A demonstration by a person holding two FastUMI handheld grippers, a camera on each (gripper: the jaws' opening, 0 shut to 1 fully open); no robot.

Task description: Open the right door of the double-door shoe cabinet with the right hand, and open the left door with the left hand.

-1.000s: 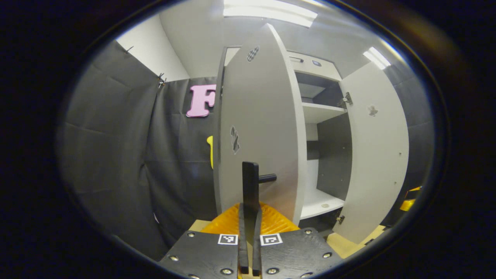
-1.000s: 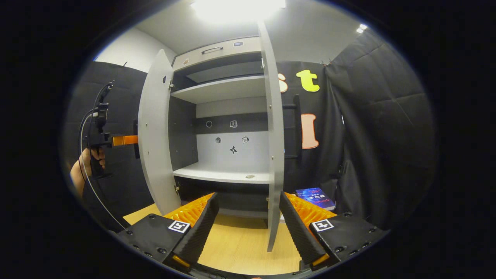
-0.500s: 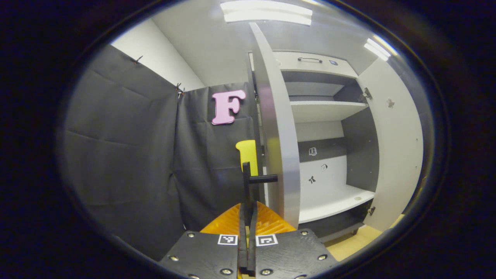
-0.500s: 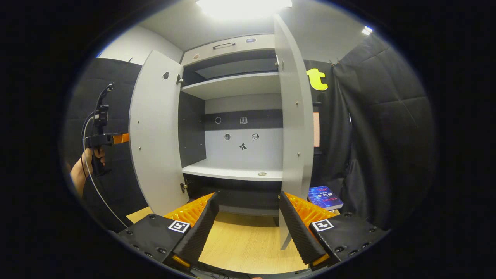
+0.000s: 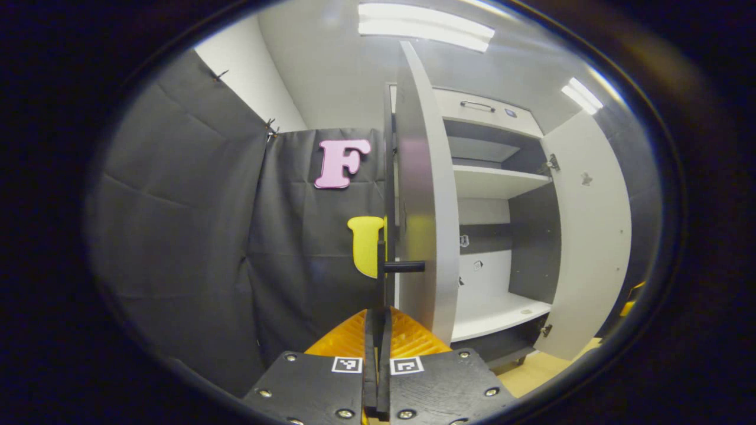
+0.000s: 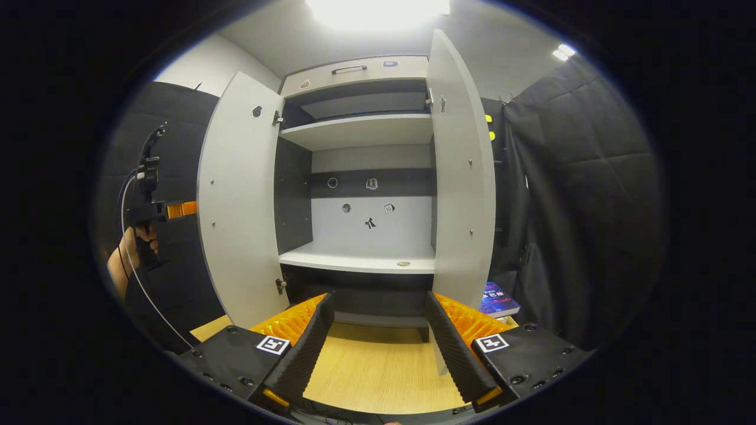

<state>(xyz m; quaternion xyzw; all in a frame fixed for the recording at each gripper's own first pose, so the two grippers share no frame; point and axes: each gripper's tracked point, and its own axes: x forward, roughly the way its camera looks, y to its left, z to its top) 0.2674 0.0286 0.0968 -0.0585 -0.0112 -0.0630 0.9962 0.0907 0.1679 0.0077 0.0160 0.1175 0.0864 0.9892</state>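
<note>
Tall pale-grey double-door shoe cabinet (image 6: 366, 230) stands on a light wood floor (image 6: 372, 372), both doors swung wide. Left door (image 6: 236, 200) and right door (image 6: 463, 177) show plain inner faces with small screws. Inside: 2 white shelves, dark side walls, a dark band across the back with small stickers; a small round thing lies on the lower shelf (image 6: 360, 260). Left gripper (image 5: 378, 321) has fingers pressed together around the left door's black bar handle (image 5: 390, 265). Right gripper (image 6: 378, 307) is spread wide, holding nothing, in front of the cabinet. A blue book (image 6: 499, 300) lies beside the right door.
</note>
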